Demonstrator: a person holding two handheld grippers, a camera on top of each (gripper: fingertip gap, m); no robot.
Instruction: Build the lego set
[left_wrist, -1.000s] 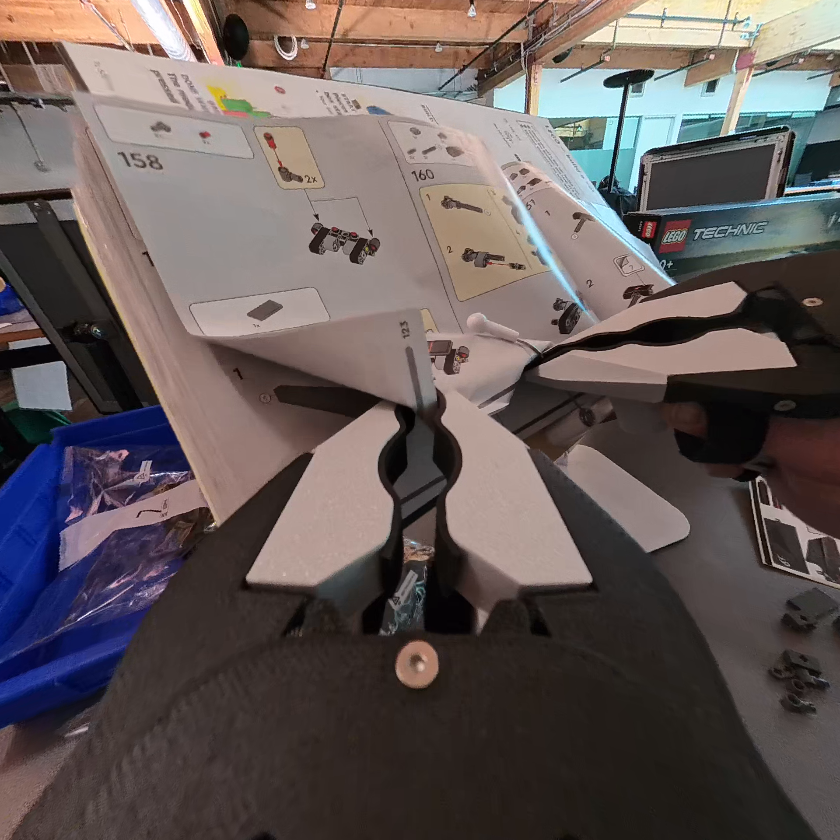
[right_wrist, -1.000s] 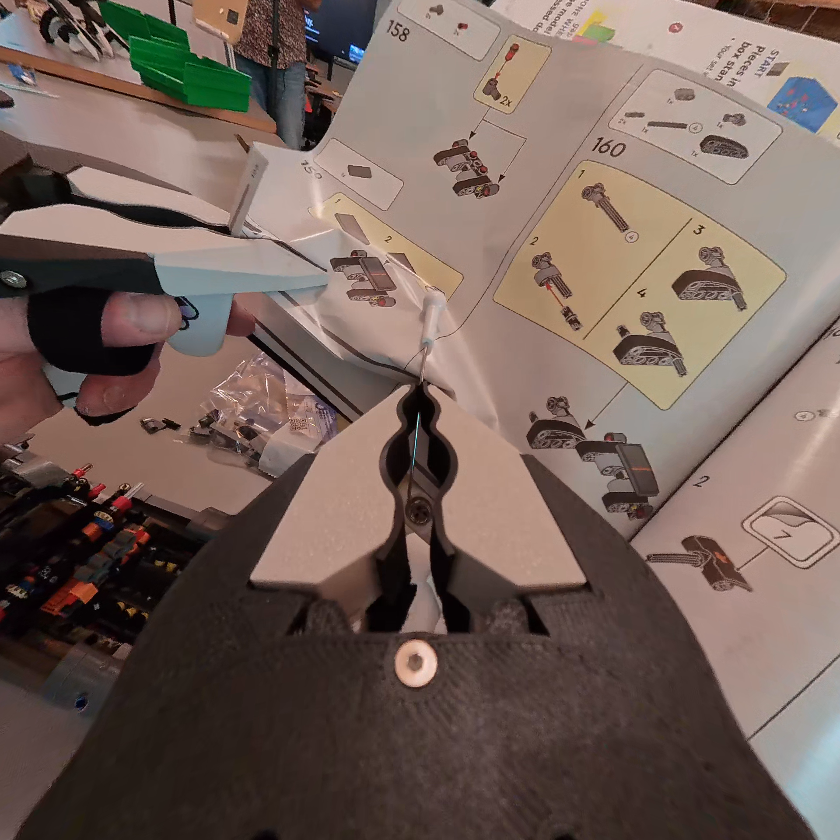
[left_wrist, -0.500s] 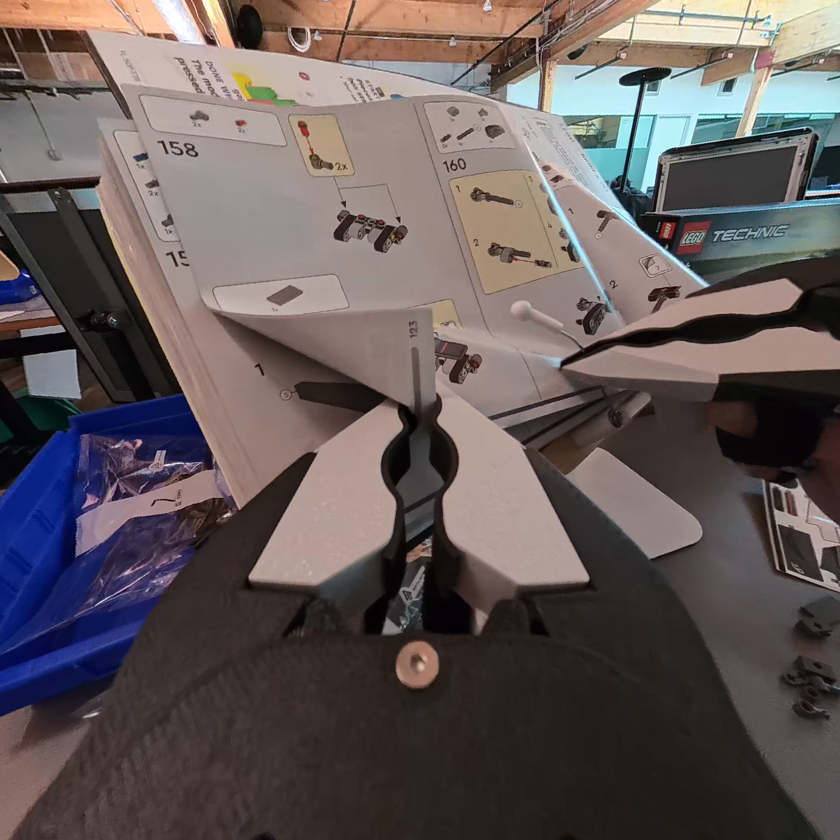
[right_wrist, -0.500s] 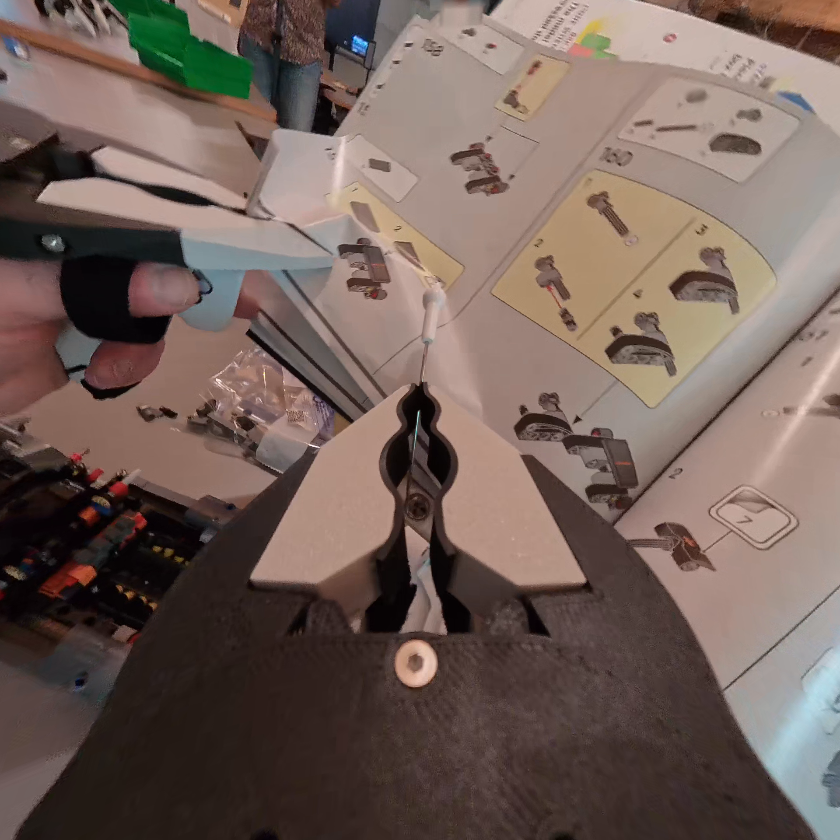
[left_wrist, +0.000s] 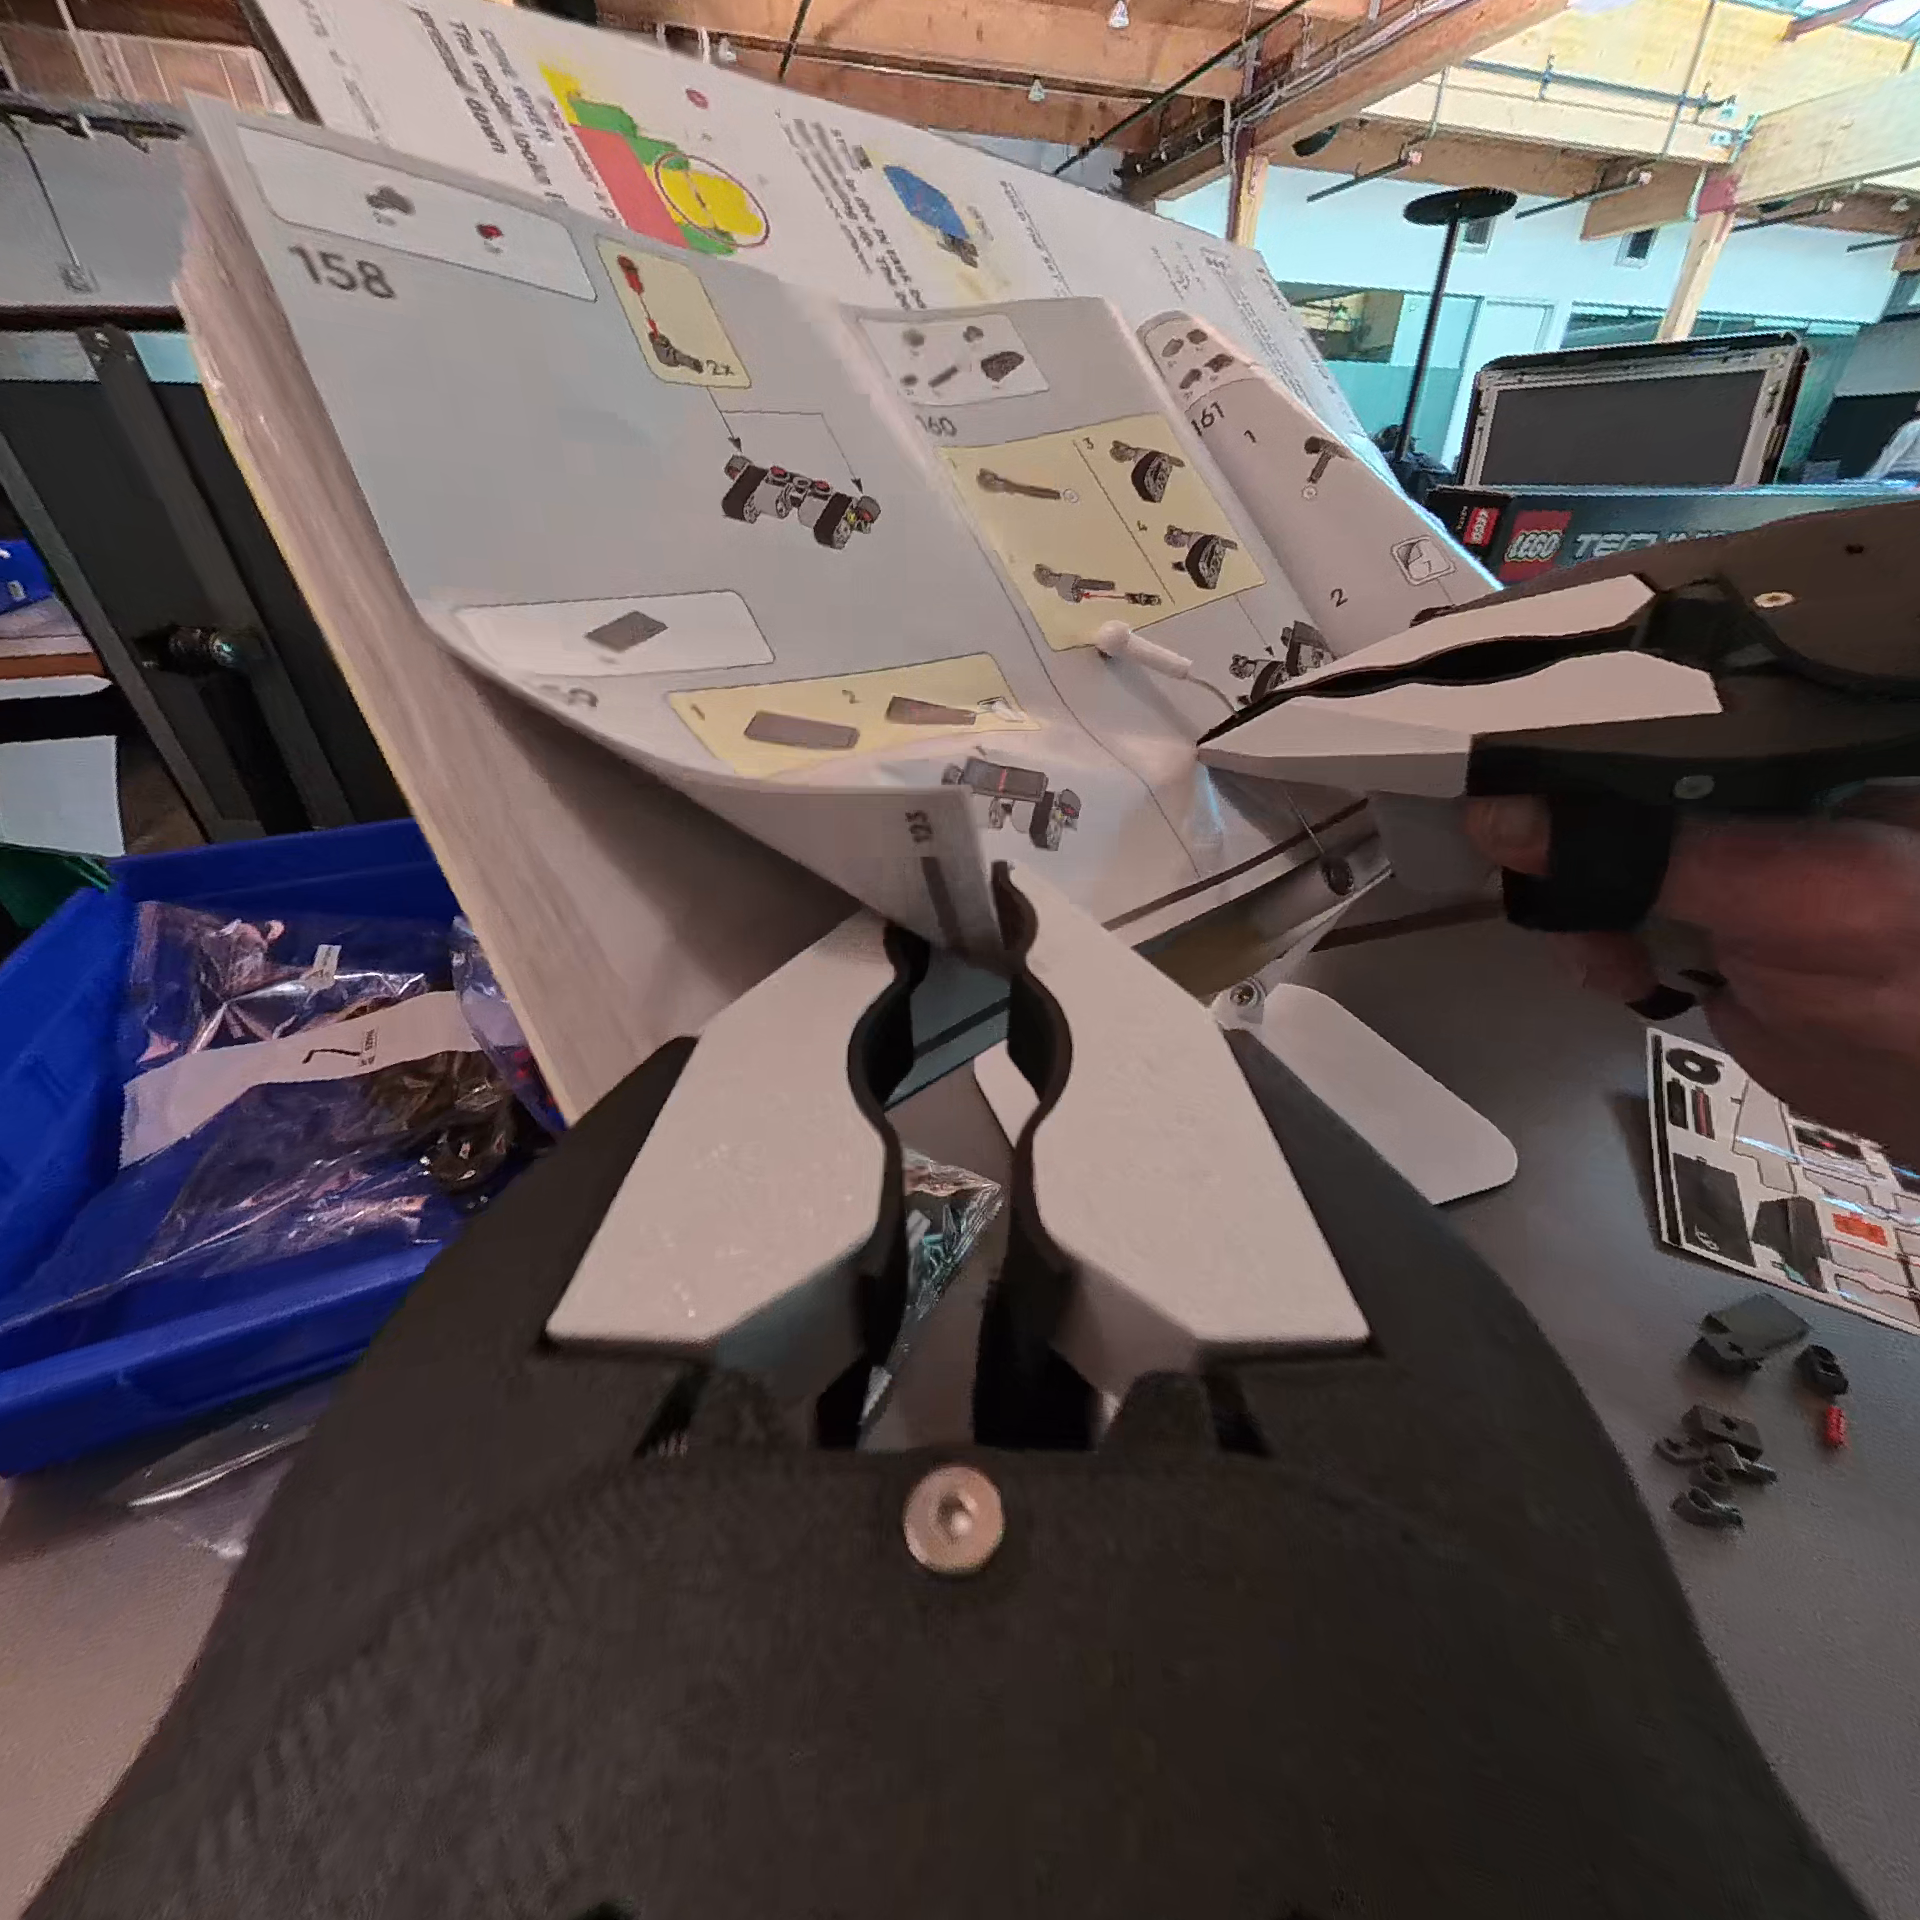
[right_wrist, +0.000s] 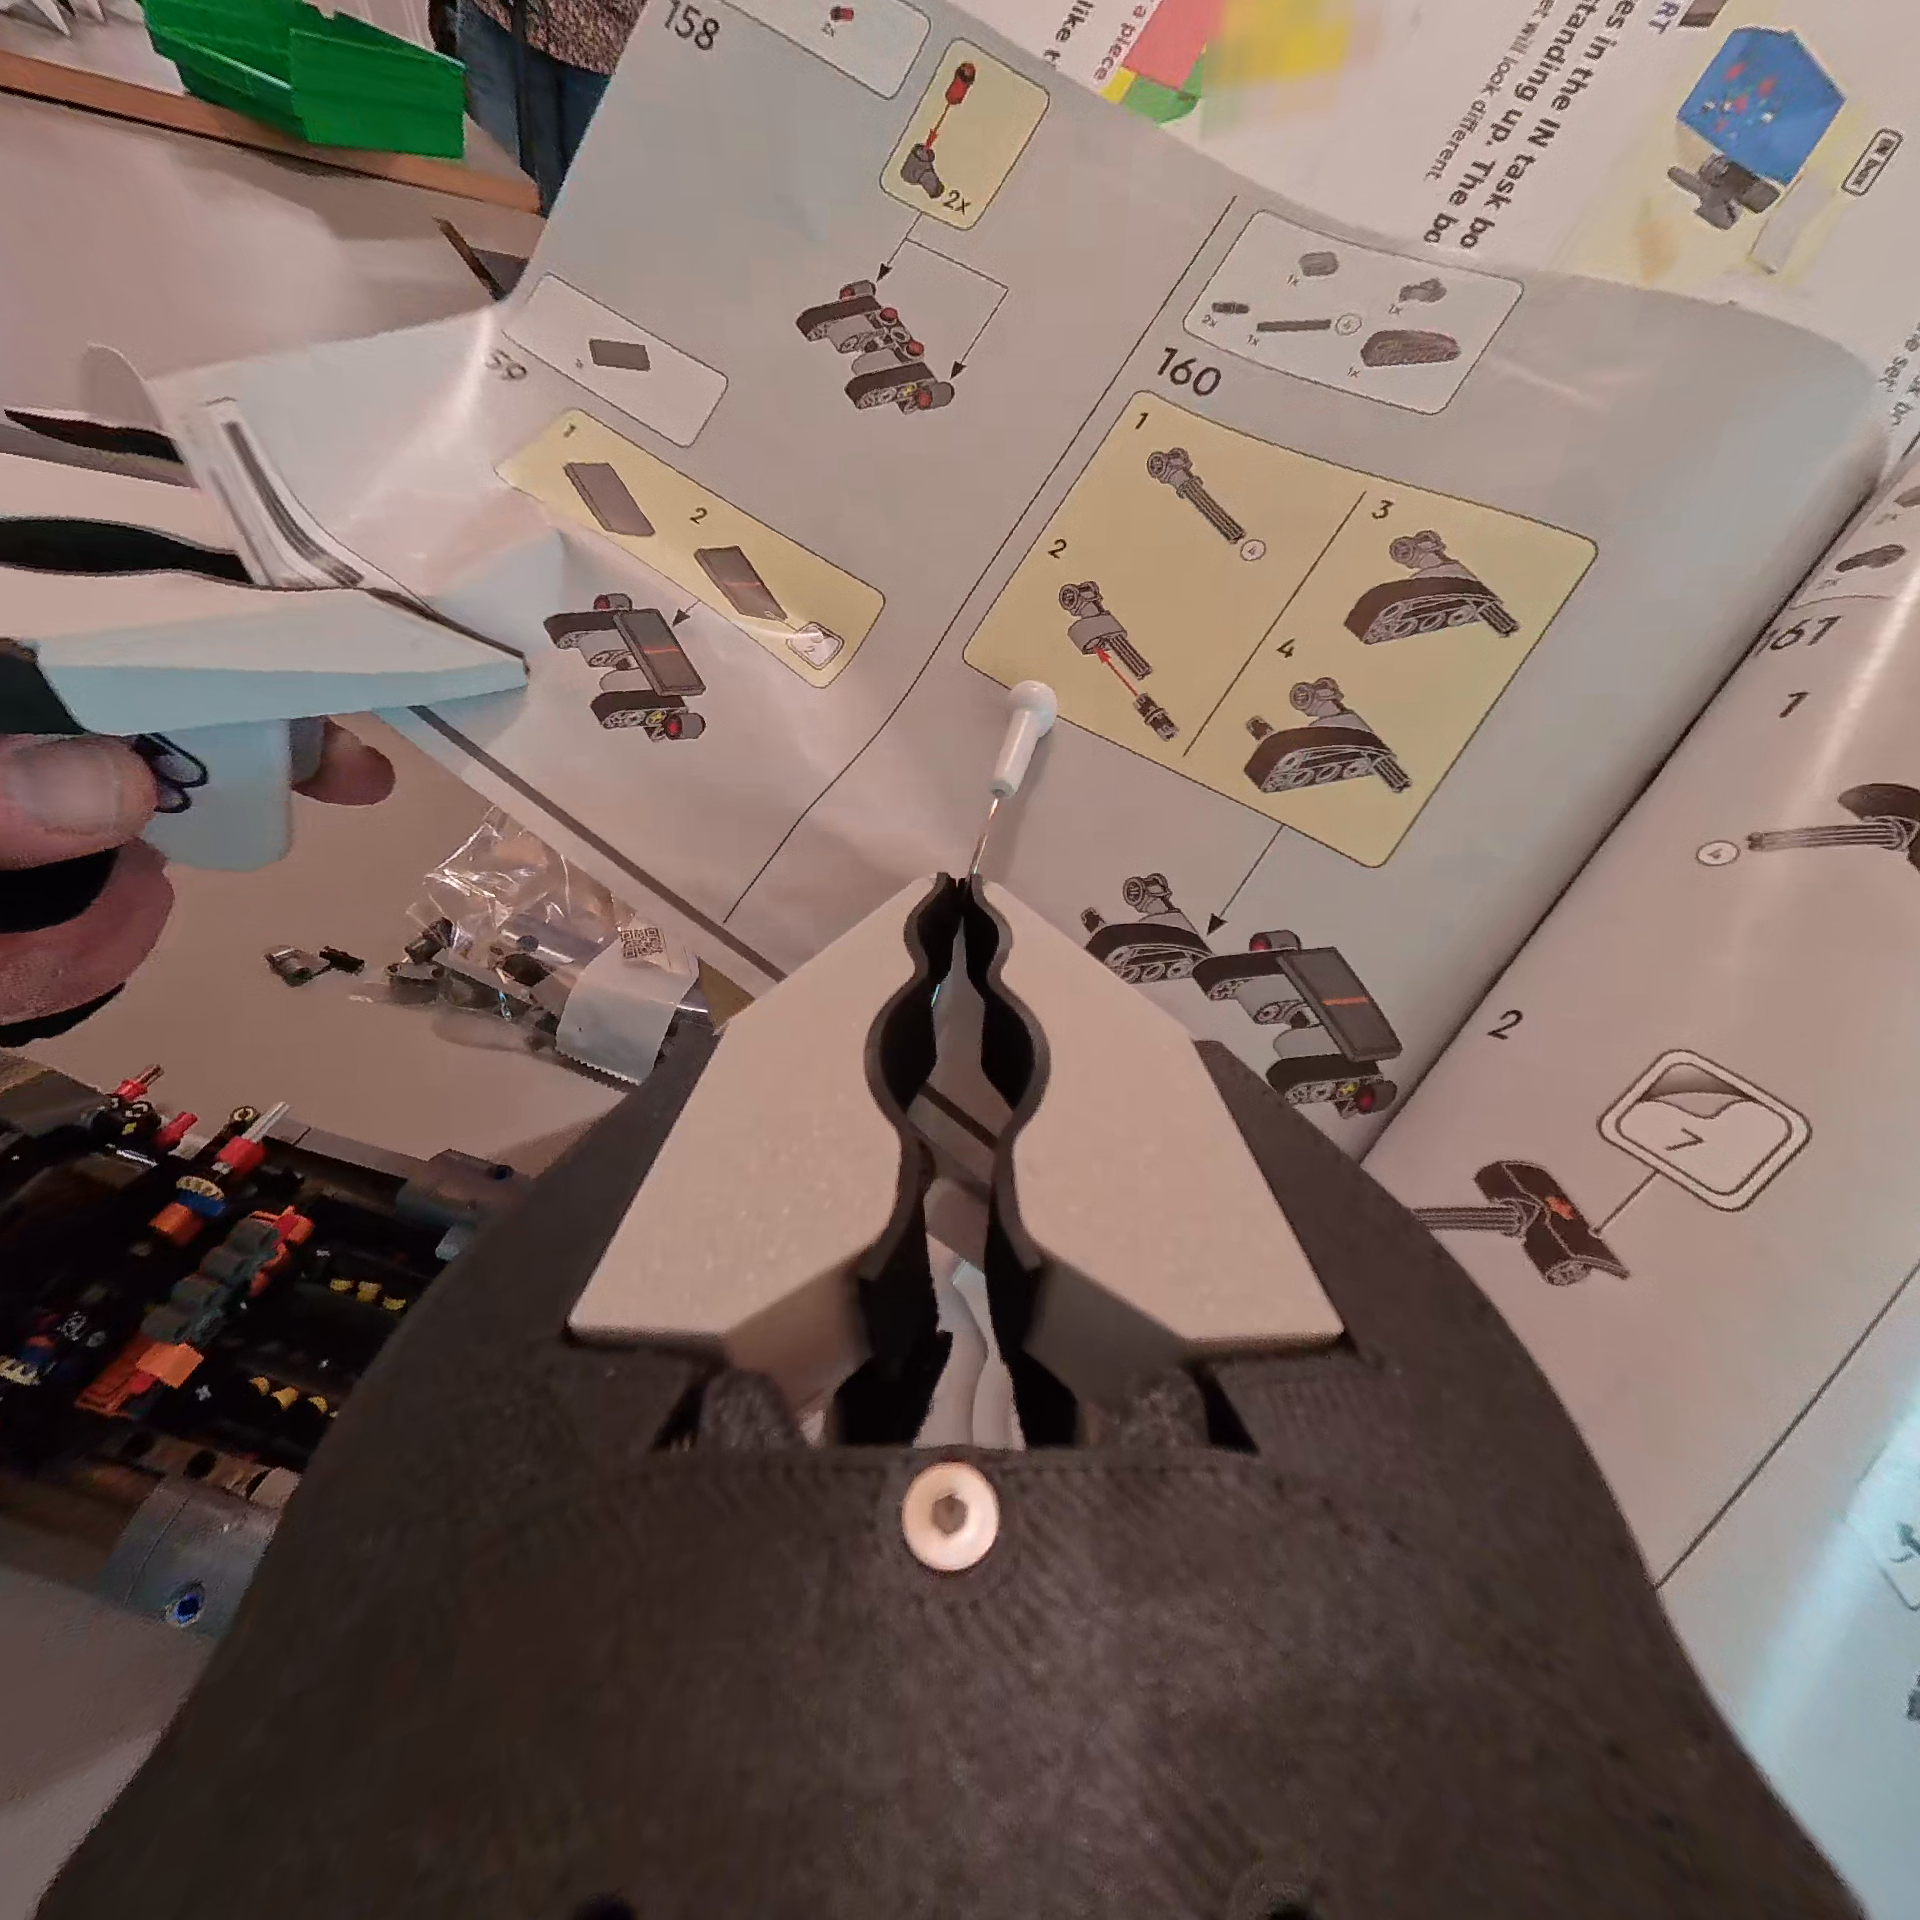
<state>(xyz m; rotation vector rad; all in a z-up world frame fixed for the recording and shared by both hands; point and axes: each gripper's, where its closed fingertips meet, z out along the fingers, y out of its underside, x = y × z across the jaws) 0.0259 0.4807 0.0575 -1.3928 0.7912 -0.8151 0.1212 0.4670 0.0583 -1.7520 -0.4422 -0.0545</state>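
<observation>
The instruction booklet (left_wrist: 582, 468) stands open on a white stand (left_wrist: 1382, 1101); it fills the right wrist view (right_wrist: 1143, 260). My left gripper (left_wrist: 951, 909) is at the page's turned-up bottom corner (left_wrist: 951, 852). Its jaws stand a little apart with the corner loose between the tips. My right gripper (right_wrist: 956, 883) is shut on the thin wire of the stand's page holder. The holder's white tip (right_wrist: 1023, 722) rests on the page near the fold. The right gripper also shows in the left wrist view (left_wrist: 1216, 738), and the left gripper in the right wrist view (right_wrist: 488, 665).
A blue bin (left_wrist: 125, 1247) with bagged parts sits left of the stand. A sticker sheet (left_wrist: 1766, 1174) and small dark pieces (left_wrist: 1725, 1444) lie at the right. A Lego box (left_wrist: 1621, 540) stands behind. A partly built model (right_wrist: 156, 1299) and a parts bag (right_wrist: 520, 956) lie below the booklet. My hands' fingertips stand some 10 cm from each other.
My left gripper's jaws have come apart on the page corner, and the page has dropped flatter onto the stack. My right gripper has stayed shut on the holder wire.
</observation>
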